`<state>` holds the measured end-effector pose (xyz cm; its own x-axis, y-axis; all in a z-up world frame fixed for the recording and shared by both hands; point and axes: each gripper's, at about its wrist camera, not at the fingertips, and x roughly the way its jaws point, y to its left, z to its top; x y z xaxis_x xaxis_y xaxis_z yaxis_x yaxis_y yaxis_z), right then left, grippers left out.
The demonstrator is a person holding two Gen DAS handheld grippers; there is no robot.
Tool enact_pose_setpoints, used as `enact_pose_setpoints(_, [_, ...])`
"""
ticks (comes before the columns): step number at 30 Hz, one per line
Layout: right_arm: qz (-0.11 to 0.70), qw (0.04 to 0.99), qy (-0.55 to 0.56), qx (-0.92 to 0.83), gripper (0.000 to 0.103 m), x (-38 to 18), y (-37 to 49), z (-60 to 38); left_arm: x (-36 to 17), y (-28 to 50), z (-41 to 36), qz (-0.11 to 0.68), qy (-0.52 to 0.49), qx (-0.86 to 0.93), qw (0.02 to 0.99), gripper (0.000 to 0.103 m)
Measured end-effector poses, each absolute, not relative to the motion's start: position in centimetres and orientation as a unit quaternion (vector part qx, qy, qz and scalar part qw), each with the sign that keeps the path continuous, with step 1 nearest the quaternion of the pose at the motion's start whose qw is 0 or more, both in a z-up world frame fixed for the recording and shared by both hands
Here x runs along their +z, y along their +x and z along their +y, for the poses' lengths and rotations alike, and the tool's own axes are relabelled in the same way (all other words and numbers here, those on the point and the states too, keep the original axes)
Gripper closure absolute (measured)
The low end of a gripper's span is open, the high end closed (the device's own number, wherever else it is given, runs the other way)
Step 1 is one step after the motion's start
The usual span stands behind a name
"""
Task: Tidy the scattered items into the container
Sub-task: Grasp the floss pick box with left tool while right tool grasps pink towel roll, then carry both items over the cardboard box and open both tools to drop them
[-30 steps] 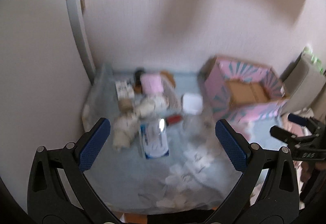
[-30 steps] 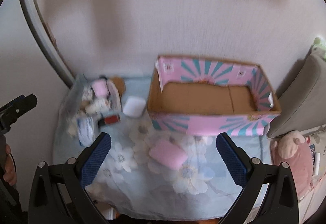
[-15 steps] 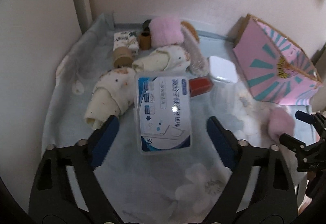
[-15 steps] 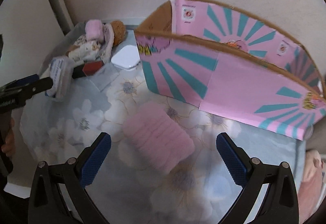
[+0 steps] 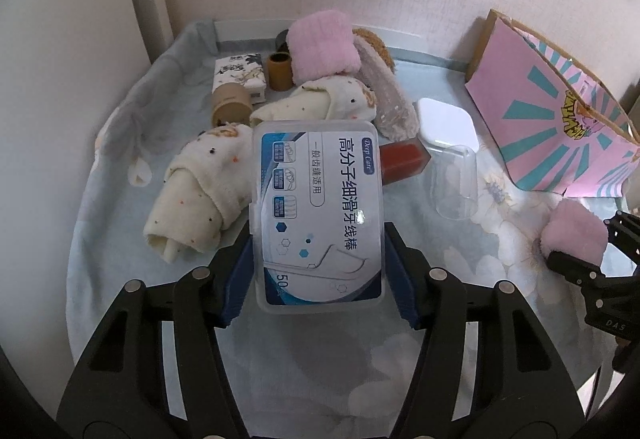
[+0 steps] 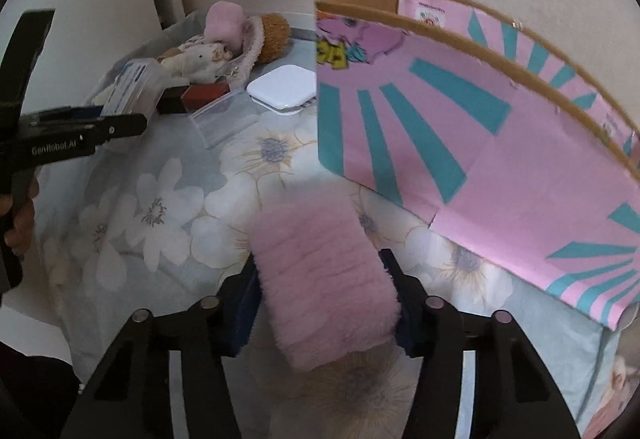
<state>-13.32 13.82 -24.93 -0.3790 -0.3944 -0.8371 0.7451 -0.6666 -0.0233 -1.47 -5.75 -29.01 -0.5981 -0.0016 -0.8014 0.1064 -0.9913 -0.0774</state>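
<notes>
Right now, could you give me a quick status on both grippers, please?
Left gripper shut on floss-pick box. Right gripper shut on pink towel roll. Pink cardboard box nearby, nothing blocking.

I count two pink fluffy rolls: one [image 5: 322, 45] at the top centre of the left wrist view, one [image 6: 326, 289] at the bottom centre of the right wrist view. Two cream speckled cloth rolls, one [image 5: 200, 195] left of centre and one [image 5: 320, 105] above it. Two brown cardboard tubes [image 5: 230, 103] [image 5: 280, 70] in the upper left (a darker ring behind them is too hidden to class). One each: floss-pick case [image 5: 320, 215], white square case [image 5: 446, 121], red block [image 5: 402, 159], clear cup [image 5: 456, 181], printed tissue pack [image 5: 239, 73], pink box [image 6: 480, 143]. Two claws, left claw [image 5: 320, 275] and right claw [image 6: 322, 311].
</notes>
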Motion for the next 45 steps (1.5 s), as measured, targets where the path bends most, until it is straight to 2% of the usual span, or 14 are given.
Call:
enact_pose_setpoints(2, [0.205,0.353,0.427,-0.807,0.059,-24.5,-13.2,13.8,-28.8,-1.5,-5.8,0.063,0.443,-0.894,0.025,0.047])
enact_pose_setpoints(10, [0.188,0.334,0.428,-0.819,0.060,-21.8,-12.7,14.5,-24.6,-0.7,-5.9,0.059,0.430,-0.901,-0.001,0.047])
enact_pose_setpoints(20, [0.128,0.306,0.420,-0.845,0.060,-12.1,-12.9,15.0,-13.9,-1.9,-4.6,0.030,0.397,-0.913,-0.088,0.047])
enact_pose_setpoints(28, [0.121,0.269,0.404,-0.866,0.060,-6.7,-16.5,17.5,-8.9,-5.9,1.2,0.002,0.377,-0.915,-0.142,0.047])
enact_pose_setpoints(37, [0.137,0.284,0.429,-0.847,0.060,-5.5,-23.1,21.5,-9.4,-11.6,8.3,0.024,0.420,-0.891,-0.171,0.047])
enact_pose_setpoints(45, [0.139,0.288,0.506,-0.801,0.060,-9.7,-30.0,23.4,-13.3,-16.0,13.0,0.033,0.475,-0.865,-0.158,0.047])
